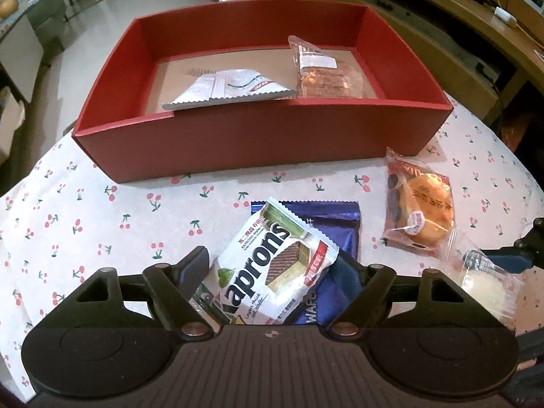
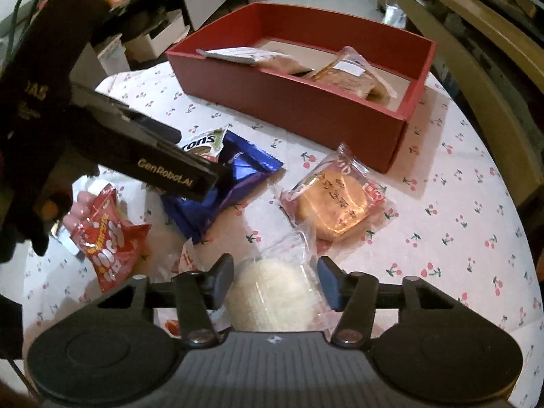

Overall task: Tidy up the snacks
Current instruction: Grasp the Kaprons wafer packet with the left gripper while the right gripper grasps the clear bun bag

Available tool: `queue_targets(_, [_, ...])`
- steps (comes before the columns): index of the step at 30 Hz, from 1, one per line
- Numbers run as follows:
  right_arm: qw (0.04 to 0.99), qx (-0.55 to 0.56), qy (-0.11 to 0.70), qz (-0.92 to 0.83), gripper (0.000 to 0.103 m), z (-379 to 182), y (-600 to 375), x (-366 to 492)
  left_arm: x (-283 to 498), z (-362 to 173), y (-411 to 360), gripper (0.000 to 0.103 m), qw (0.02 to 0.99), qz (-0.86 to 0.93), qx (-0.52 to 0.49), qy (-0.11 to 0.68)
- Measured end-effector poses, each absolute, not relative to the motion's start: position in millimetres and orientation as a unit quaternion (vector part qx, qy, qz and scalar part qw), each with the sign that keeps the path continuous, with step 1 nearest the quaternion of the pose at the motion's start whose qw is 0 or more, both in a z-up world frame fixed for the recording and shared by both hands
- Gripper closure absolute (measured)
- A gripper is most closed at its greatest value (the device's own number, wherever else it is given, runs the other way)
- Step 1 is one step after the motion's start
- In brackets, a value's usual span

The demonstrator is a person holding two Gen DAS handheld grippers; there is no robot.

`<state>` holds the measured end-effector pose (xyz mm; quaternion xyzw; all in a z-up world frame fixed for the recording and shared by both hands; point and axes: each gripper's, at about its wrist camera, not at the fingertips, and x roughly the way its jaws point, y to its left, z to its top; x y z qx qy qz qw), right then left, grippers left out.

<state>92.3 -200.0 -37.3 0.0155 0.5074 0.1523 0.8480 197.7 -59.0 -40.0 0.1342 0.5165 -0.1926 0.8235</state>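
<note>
Matt red cardboard box (image 1: pixel 238 142) on cherry-print cloth table (image 1: pixel 102 210); beside the box, glossy blue foil wafer packet (image 2: pixel 231 183), clear crinkly plastic pastry wrapper (image 1: pixel 420 210).

red box (image 1: pixel 238 142) ahead, cloth (image 1: pixel 102 221) left bare

Pale glossy floor (image 1: pixel 112 10), wooden furniture (image 1: pixel 425 34) behind.

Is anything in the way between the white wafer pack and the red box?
Nothing visible blocks it. The white wafer pack sits between the left claw's fingers, on top of a blue wafer bag. Only bare cherry tablecloth lies before the red box, whose near wall it must clear.
</note>
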Motion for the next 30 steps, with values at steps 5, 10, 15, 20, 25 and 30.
queue_targets(5, [0.842,0.057,0.52,0.131,0.033,-38.3,-214.6,91.6,181.9,-34.6,-57.2,0.029,0.819,-0.2,0.13,0.522])
queue_targets(10, [0.833,0.097,0.532,0.114,0.031,-41.4,-230.2,83.0,162.0,-27.9,-56.2,0.029,0.815,-0.202,0.127,0.528])
queue_targets(15, [0.834,0.099,0.532,0.11,0.02,-41.8,-236.2,75.3,151.7,-21.5,-52.7,0.018,0.817,-0.205,0.128,0.523])
queue_targets(20, [0.841,0.048,0.523,0.13,0.01,-41.8,-222.3,67.4,155.7,-29.8,-52.7,0.018,0.809,-0.212,0.163,0.524])
queue_targets(25, [0.834,0.009,0.537,0.125,0.009,-54.7,-211.6,75.9,160.9,-38.5,-60.0,0.018,0.799,-0.231,0.218,0.51])
queue_targets(30, [0.835,0.025,0.538,0.112,0.025,-56.8,-221.4,80.7,160.5,-41.4,-57.9,0.026,0.795,-0.222,0.209,0.524])
